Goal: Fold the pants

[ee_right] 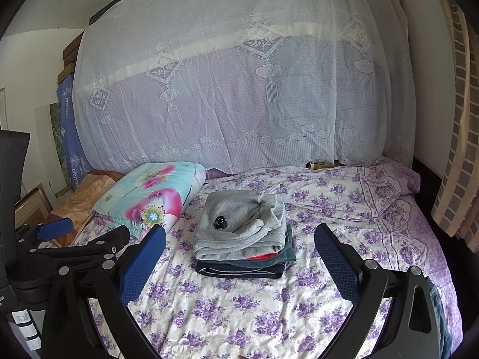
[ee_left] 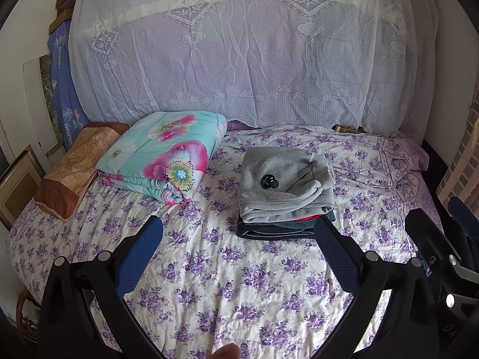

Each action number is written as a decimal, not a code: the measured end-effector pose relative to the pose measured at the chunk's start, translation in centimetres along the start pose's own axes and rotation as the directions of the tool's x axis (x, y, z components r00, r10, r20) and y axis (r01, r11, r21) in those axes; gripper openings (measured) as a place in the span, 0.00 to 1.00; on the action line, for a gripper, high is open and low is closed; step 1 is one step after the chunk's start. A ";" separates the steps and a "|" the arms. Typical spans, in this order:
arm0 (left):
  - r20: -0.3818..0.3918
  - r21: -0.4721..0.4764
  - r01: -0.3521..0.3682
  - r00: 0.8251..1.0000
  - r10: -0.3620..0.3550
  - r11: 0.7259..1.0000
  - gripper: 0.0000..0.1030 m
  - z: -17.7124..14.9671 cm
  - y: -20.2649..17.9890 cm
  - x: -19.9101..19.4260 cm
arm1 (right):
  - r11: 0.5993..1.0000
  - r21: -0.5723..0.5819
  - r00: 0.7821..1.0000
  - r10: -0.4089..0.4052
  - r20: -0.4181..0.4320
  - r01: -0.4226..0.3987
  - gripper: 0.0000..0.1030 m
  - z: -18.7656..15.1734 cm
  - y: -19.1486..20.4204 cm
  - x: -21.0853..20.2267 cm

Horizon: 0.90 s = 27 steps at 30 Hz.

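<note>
Folded grey pants [ee_left: 284, 182] with a small black smiley patch lie on top of a stack of folded dark clothes [ee_left: 269, 232] in the middle of the bed; the same grey pants [ee_right: 239, 223] top that stack [ee_right: 239, 269] in the right wrist view. My left gripper [ee_left: 239, 230] is open and empty, held above the floral sheet just in front of the stack. My right gripper [ee_right: 239, 239] is open and empty, also in front of the stack. The right gripper's body [ee_left: 443, 248] shows at the right edge of the left wrist view, and the left gripper's body [ee_right: 74, 245] at the left of the right wrist view.
A folded floral quilt [ee_left: 161, 155] and a brown pillow [ee_left: 74, 173] lie at the left of the bed. A lace-covered headboard [ee_left: 239, 53] stands behind. The purple floral sheet [ee_left: 227, 293] spreads in front. A bit of blue denim [ee_right: 438, 308] shows at the right edge. Picture frames [ee_left: 18, 185] lean at the left.
</note>
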State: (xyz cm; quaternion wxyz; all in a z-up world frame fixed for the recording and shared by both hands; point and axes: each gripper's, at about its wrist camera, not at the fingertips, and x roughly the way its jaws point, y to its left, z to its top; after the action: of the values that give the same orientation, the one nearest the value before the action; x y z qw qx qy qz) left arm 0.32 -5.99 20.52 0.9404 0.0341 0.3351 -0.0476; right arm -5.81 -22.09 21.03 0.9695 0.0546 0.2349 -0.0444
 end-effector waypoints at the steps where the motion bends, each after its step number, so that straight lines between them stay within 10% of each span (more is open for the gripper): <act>1: 0.000 0.000 0.000 1.000 0.000 1.000 0.96 0.0 0.0 0.0 | 1.000 0.000 1.000 0.000 0.000 0.000 0.97 0.0 0.0 0.0; 27: 0.012 0.003 -0.015 1.000 0.015 1.000 0.96 -0.3 -0.2 -0.6 | 1.000 0.008 1.000 -0.001 0.002 0.001 0.97 -0.1 0.3 -0.1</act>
State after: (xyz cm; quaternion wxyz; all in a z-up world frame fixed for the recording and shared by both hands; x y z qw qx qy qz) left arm -0.30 -6.08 20.68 0.9425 0.0375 0.3294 -0.0414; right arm -5.90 -21.76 20.99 0.9694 0.0586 0.2340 -0.0458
